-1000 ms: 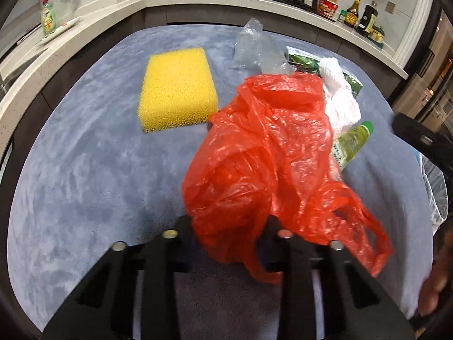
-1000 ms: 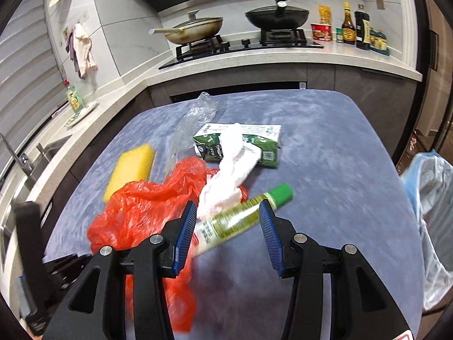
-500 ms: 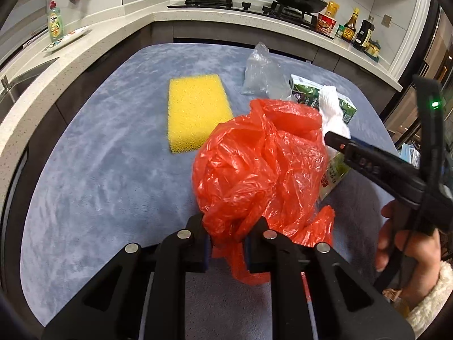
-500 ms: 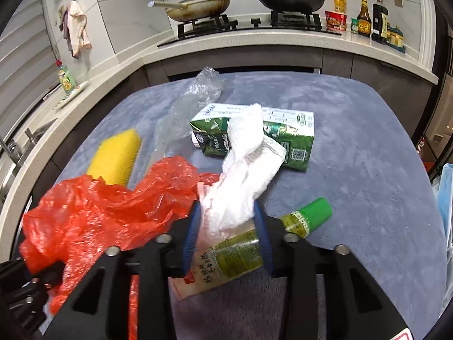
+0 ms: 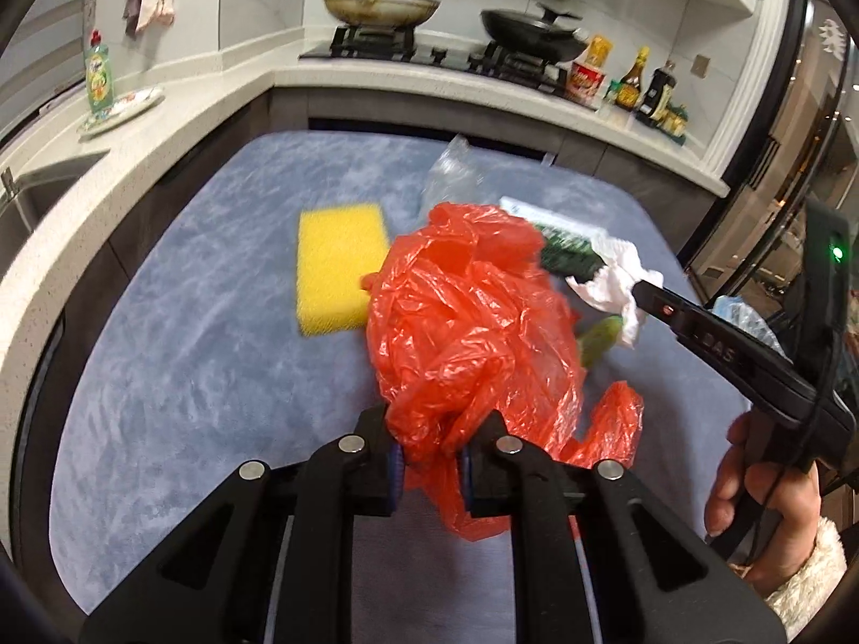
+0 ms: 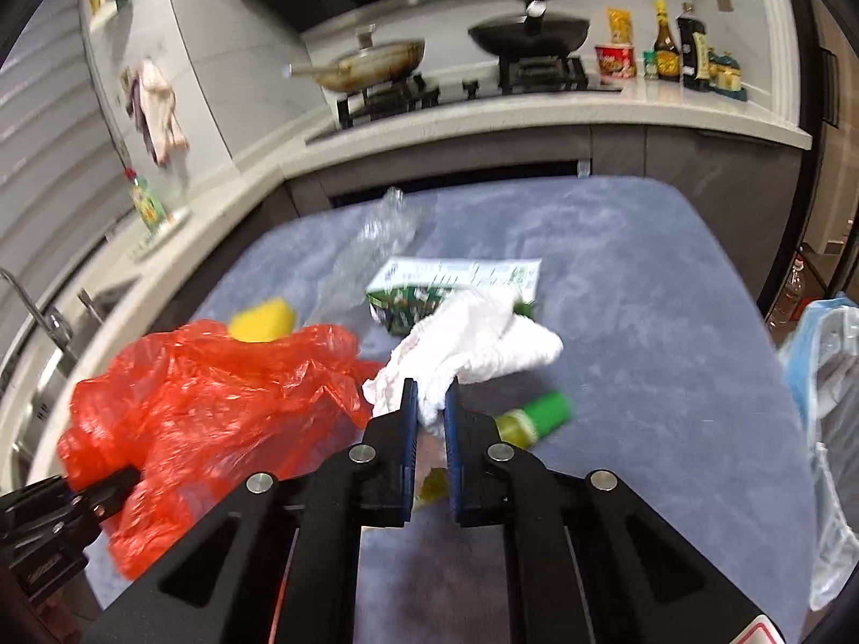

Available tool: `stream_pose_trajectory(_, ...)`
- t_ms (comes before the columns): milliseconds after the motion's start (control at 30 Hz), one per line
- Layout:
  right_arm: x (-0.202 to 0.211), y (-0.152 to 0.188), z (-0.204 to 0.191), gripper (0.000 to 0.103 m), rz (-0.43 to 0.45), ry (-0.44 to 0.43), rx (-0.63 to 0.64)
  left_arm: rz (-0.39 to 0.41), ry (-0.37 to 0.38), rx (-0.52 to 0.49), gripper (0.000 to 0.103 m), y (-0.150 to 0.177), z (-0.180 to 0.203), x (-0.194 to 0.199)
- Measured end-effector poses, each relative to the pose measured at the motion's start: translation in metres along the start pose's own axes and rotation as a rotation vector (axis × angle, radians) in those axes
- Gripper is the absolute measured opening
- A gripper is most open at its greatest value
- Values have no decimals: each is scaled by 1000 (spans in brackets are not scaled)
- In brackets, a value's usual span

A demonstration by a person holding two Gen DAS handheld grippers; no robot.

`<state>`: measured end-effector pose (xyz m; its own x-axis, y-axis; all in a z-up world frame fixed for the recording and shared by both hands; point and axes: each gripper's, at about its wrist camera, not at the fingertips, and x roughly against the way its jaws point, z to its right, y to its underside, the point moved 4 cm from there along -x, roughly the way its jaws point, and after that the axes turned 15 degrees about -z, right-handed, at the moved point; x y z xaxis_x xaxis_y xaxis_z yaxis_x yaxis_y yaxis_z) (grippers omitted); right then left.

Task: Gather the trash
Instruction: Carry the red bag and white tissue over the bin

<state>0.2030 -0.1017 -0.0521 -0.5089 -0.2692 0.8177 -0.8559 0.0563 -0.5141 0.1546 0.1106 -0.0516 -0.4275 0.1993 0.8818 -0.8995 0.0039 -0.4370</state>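
My left gripper [image 5: 429, 461] is shut on a crumpled red plastic bag [image 5: 472, 322] and holds it above the blue-grey table; the bag also shows in the right wrist view [image 6: 215, 392]. My right gripper [image 6: 429, 413] is shut on a crumpled white tissue [image 6: 478, 343], lifted off the table; the tissue also shows in the left wrist view [image 5: 617, 284]. Under it lies a green-capped bottle [image 6: 531, 418]. Behind are a green carton [image 6: 451, 290] and a clear plastic bag [image 6: 381, 231].
A yellow sponge [image 5: 338, 263] lies on the table [image 5: 188, 354] to the left. A bin with a pale blue liner [image 6: 827, 375] stands off the table's right edge. Behind runs a counter [image 5: 408, 80] with a stove, pans and bottles.
Both grippers closed, the left on the red bag and the right on the white tissue, and both have lifted their loads. The green-capped bottle stayed on the table.
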Motion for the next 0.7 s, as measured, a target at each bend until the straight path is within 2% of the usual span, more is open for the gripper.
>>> stream_pose_trajectory(233,60,14,25,9,83,1,-35,59,59,-52,13,-3,29,34)
stream_pose_trajectory(500,108,34,58,9,142,21,-83,111,134,-159,13,-3,87,65)
stream_pose_trajectory(700,126,59,81,9,150,63,-122,77,172,-234,13,13,129,57)
